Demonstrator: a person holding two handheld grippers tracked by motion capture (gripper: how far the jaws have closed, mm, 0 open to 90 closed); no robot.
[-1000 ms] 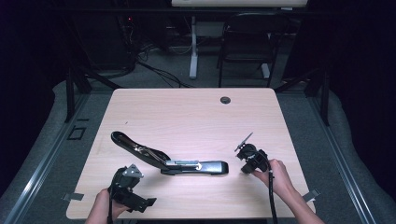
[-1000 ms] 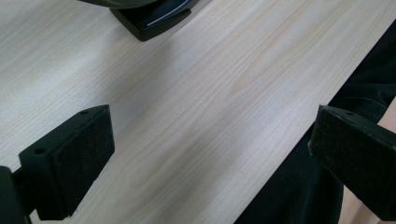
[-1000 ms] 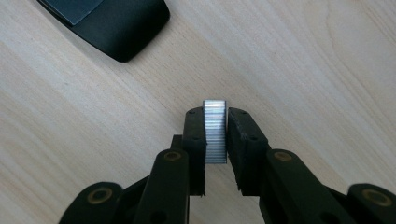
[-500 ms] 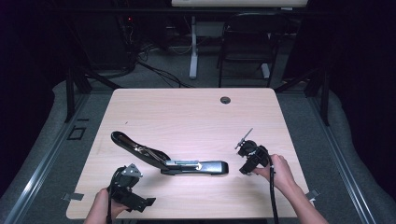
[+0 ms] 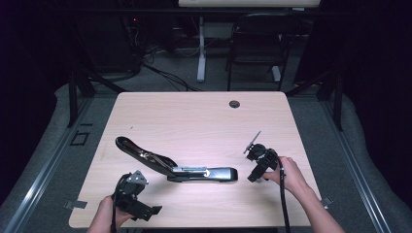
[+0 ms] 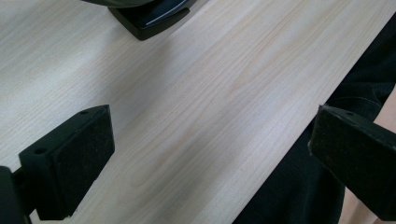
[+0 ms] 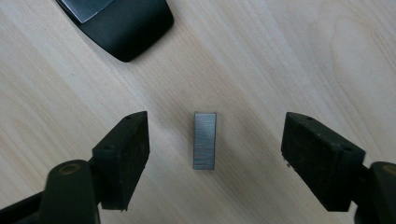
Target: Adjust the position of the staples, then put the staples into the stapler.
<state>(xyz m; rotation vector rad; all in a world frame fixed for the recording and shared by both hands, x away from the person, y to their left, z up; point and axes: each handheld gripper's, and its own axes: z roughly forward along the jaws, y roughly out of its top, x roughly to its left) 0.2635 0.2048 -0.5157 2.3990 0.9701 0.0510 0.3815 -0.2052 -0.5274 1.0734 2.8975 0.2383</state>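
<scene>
One staple strip (image 7: 204, 140) lies untouched on the table (image 7: 289, 56) between the right hand-held gripper's (image 7: 215, 158) just-opened jaws.

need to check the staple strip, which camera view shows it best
The right gripper view: the staple strip lies flat on the table, sharp and unblocked, between the open jaws of the right gripper. In the high view that gripper covers its spot.

Nothing readable here, honestly. No label, brand, number or sign comes out anywhere. The stapler (image 5: 194, 171) has a small pale mark on its top, but it's way too tiny and blurry to make out. The strip of staples (image 7: 205, 140) is plain bare metal, and the surface (image 5: 194, 121) is just wood grain.
</scene>
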